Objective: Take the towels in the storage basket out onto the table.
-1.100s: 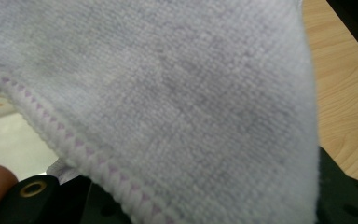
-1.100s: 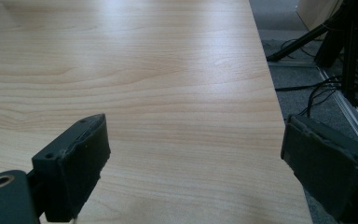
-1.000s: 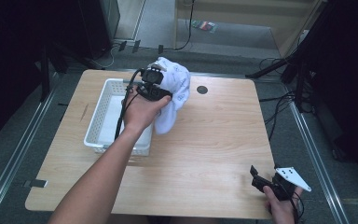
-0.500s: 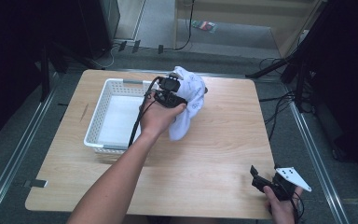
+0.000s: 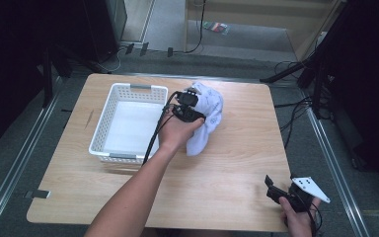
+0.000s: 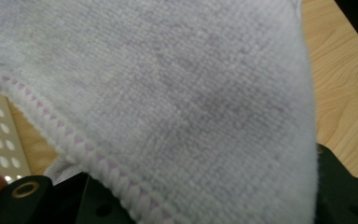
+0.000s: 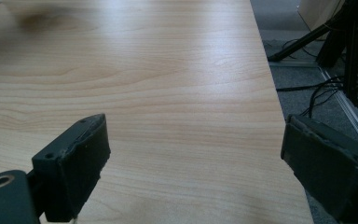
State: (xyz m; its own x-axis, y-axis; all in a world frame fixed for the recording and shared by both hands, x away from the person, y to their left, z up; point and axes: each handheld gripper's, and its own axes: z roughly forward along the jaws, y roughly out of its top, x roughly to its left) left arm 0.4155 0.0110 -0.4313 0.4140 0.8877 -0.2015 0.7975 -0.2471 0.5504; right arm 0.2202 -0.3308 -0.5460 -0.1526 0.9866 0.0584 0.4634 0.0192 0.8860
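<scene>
Wooden table, one towel, one basket, two grippers

left claw jaws just opening slightly, arm outstretched; right claw spread wide, idle near the body.

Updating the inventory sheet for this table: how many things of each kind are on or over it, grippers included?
White perforated basket: 1
White towel, clamped in the left gripper: 1
Grippers: 2, the left gripper and the right gripper, jaws open
Total: 4
</scene>
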